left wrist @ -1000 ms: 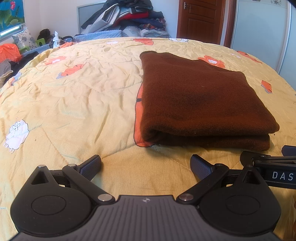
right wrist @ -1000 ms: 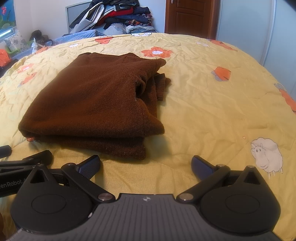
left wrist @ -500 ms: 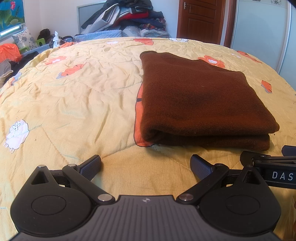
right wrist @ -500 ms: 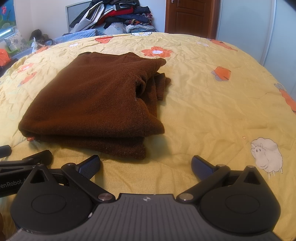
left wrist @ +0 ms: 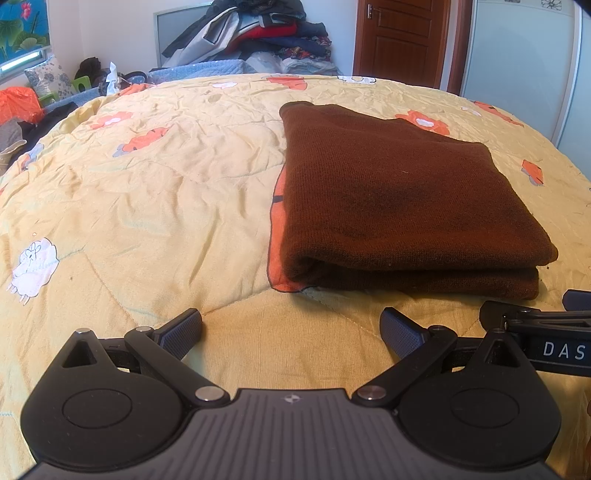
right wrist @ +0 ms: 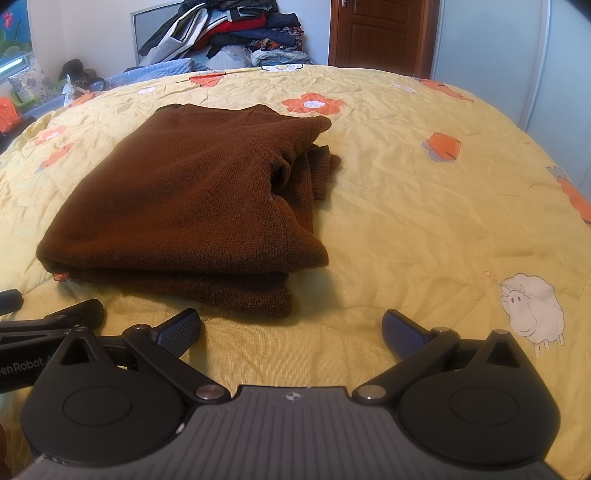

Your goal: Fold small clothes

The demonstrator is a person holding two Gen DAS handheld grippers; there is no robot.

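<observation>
A dark brown knitted garment lies folded on a bed covered by a yellow quilt printed with orange flowers and white sheep. It forms a rough rectangle of at least two thick layers, with a rounded fold along the near edge and the top layer smooth and flat. From the right wrist view the same garment looks less tidy along its right side: the layers gape there into a dark pocket, and a ribbed cuff or hem pokes out onto the quilt. What kind of garment it is cannot be told from the folded bundle.

The left gripper sits low over bare quilt just short of the garment's near edge, jaws spread wide with nothing between them. The right gripper is placed likewise in front of the garment's near right corner, jaws equally wide apart and empty. Neither touches the cloth. Each gripper shows at the edge of the other's view, cut off by the frame, with only part of its lettering readable.

Beyond the bed, a heap of mixed clothes is piled against the wall, next to a brown wooden door and a pale sliding panel on the right. The items at the far left edge are small and distorted, too unclear to name.
</observation>
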